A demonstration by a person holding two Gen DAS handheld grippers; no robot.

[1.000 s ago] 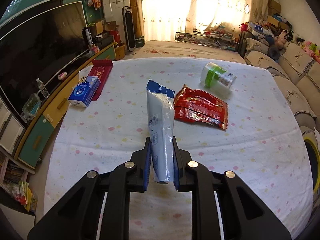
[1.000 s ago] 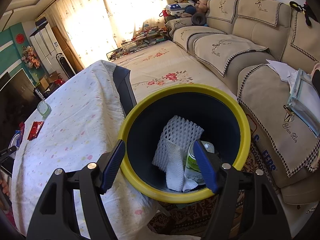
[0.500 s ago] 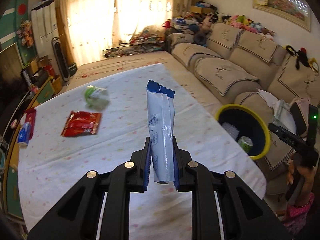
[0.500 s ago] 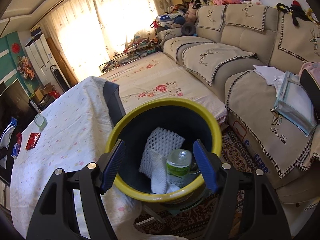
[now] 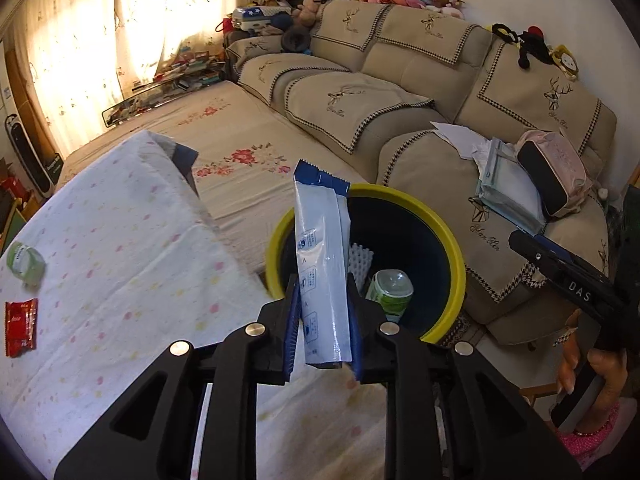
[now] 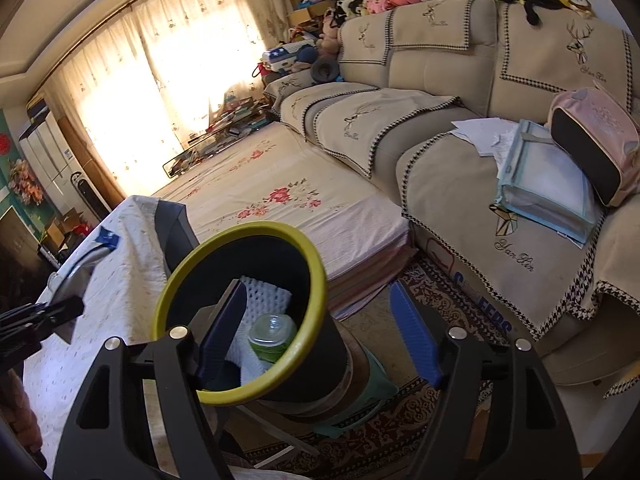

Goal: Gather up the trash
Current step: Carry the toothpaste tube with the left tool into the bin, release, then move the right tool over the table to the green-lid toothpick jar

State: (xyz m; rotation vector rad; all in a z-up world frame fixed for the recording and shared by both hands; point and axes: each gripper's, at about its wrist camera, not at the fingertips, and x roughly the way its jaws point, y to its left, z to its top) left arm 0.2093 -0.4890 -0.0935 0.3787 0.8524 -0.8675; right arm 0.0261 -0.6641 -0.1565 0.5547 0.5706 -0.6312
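My left gripper is shut on a white and blue wrapper, held upright just before the yellow-rimmed dark bin. The bin holds a green bottle and white foam netting. My right gripper is open and empty, over the near side of the bin, with bottle and netting between its fingers. A red wrapper and a green-labelled jar lie on the table's far left.
The table has a white dotted cloth. A beige sofa with papers, a folder and a pink bag stands behind the bin. A floral-covered low bed lies beyond. The bin rests on a green stool.
My left gripper has swung right with the wrapper, from over the table to just before the bin. My right gripper has drawn back and to the right of the bin.
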